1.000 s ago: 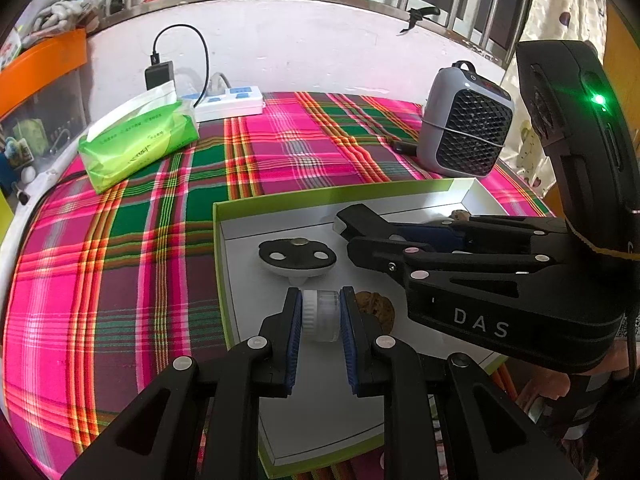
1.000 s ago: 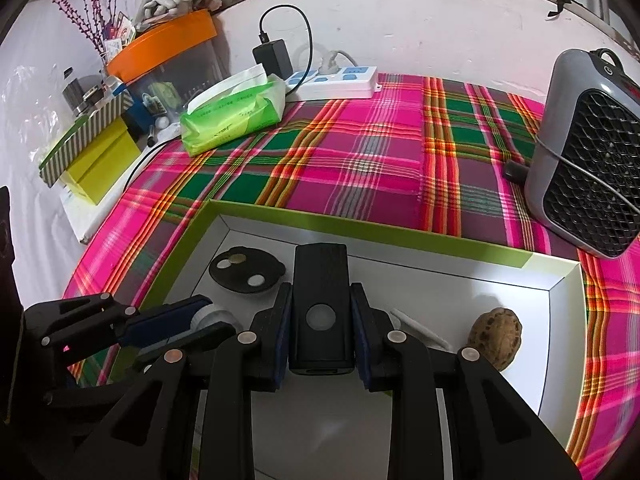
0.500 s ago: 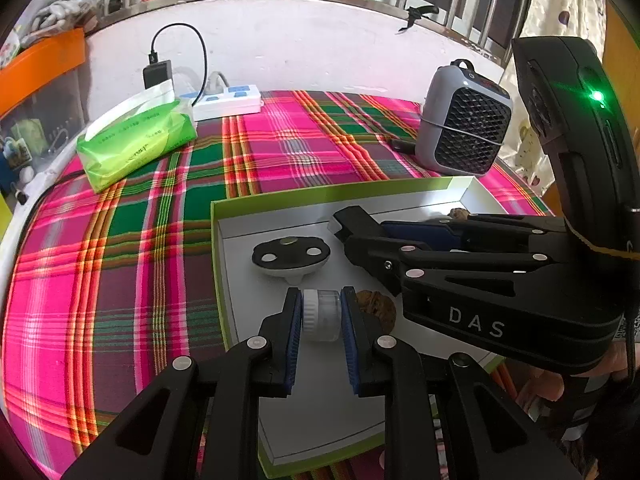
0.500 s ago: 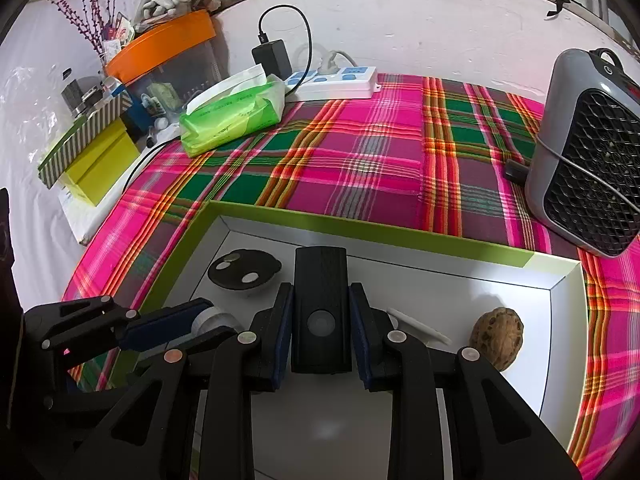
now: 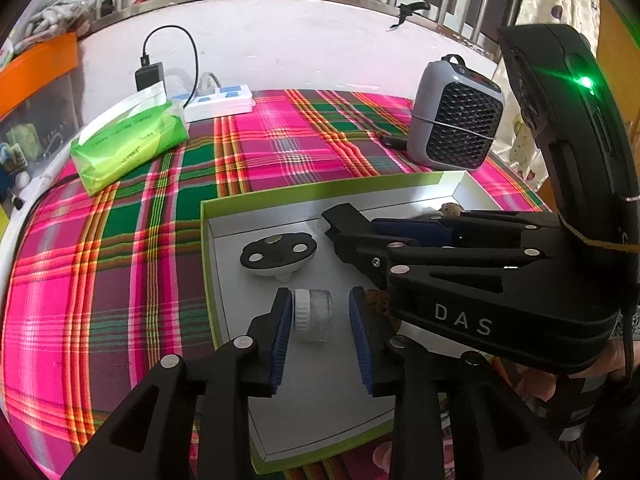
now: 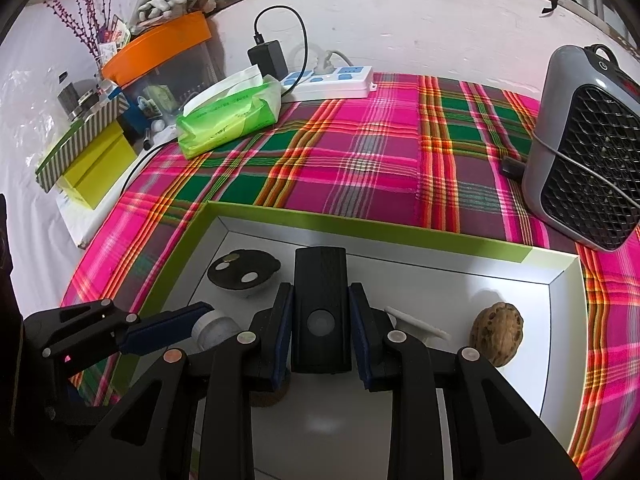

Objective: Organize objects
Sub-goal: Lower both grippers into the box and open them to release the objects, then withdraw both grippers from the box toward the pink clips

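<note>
A small clear jar with a white cap [image 5: 313,314] lies on its side on the floor of the green-edged white tray [image 5: 280,420]. My left gripper [image 5: 319,322] straddles it with jaws opening; the right pad stands clear of the jar and the left pad is at its cap. My right gripper [image 6: 320,328] is shut on a black rectangular device [image 6: 320,312] over the tray [image 6: 560,360]. A black disc with metal dots [image 5: 278,254] lies at the tray's back left. One walnut [image 6: 496,338] rests at the tray's right; another [image 5: 378,306] peeks out beside my left gripper.
A plaid cloth [image 5: 120,260] covers the table. A green tissue pack [image 5: 128,148], a white power strip [image 5: 220,104] with a black charger and a grey heater [image 5: 456,116] stand at the back. Yellow and orange boxes [image 6: 96,156] sit at the far left.
My left gripper's jaws have spread apart and let go of the jar, which now lies in the tray. The right gripper keeps its hold on the black device and has not moved.
</note>
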